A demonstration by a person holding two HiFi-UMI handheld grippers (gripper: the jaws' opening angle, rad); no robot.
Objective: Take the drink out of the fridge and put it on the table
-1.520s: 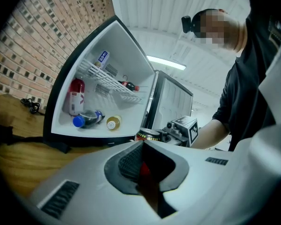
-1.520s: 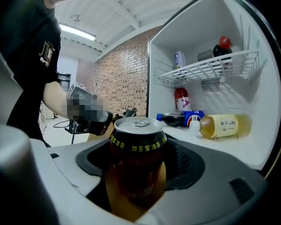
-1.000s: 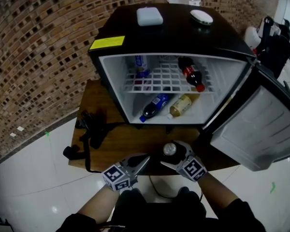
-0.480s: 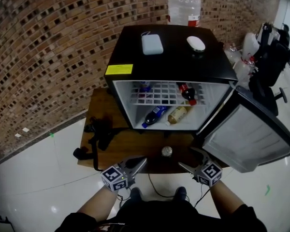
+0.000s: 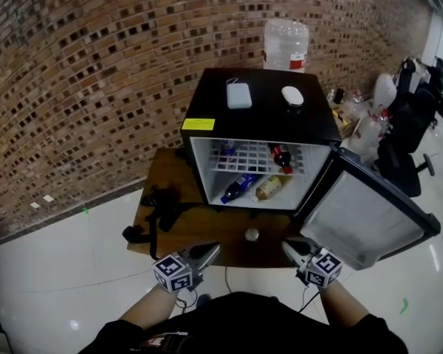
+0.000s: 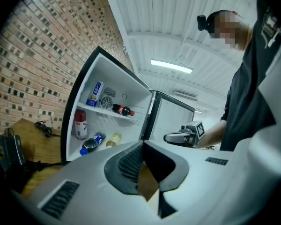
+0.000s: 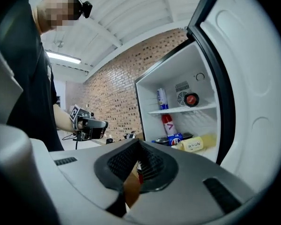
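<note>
fridge (image 5: pixel 258 116) open, door (image 5: pixel 362 223) swung out to its right. The drink can (image 5: pixel 252 234) stands upright on the worktop (image 5: pixel 170 179), just in front of the fridge opening, touching neither tool.

The left tongs (image 5: pixel 213 248) are clenched with nothing between them, off the worktop's front edge, front-left of the fridge. The right tongs (image 5: pixel 288 246) are also clenched and empty, front-right of the fridge, near the door's lower inner corner. The can sits between the two, a bit nearer the fridge.

Inside the fridge:
- blue-label bottle (image 5: pixel 240 186) and yellowish bottle (image 5: pixel 269 187) lying on the bottom
- cola bottle (image 5: pixel 280 155) lying on the wire shelf (image 5: pixel 255 162)
- blue-white can (image 5: pixel 228 147) upright at the shelf's left

On top of the fridge: pale box (image 5: pixel 238 95), white oval thing (image 5: pixel 292 95). Behind the fridge: water jug (image 5: pixel 286 44). On the worktop left of the fridge: black strap bundle (image 5: pixel 159 206).
</note>
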